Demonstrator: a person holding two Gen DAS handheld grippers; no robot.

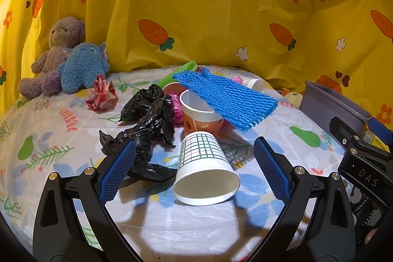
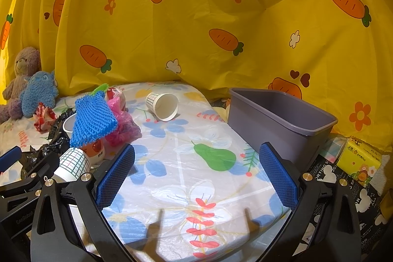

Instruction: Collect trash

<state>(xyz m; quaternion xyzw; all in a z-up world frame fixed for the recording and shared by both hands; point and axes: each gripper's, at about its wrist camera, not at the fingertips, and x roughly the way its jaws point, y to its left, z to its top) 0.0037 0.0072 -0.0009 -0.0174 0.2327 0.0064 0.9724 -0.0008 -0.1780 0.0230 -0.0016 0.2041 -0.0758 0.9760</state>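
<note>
A green-checked paper cup (image 1: pixel 205 172) lies on its side between the wide-apart fingers of my open left gripper (image 1: pixel 194 163), touching neither pad. Behind it stands an orange paper cup (image 1: pixel 201 118) with a blue foam net (image 1: pixel 226 100) draped over it. A crumpled black plastic bag (image 1: pixel 147 124) lies by the left finger. My right gripper (image 2: pixel 196 171) is open over bare tablecloth, nothing between its fingers. Another checked cup (image 2: pixel 163 106) lies tipped farther back. The grey bin (image 2: pixel 277 119) stands to the right.
Two plush toys (image 1: pixel 63 60) sit at the back left beside a crumpled red paper (image 1: pixel 102 93). Pink plastic (image 2: pixel 122 127) and a green net (image 1: pixel 181 70) lie in the pile. A yellow tissue pack (image 2: pixel 358 158) lies right of the bin. A yellow carrot-print curtain hangs behind.
</note>
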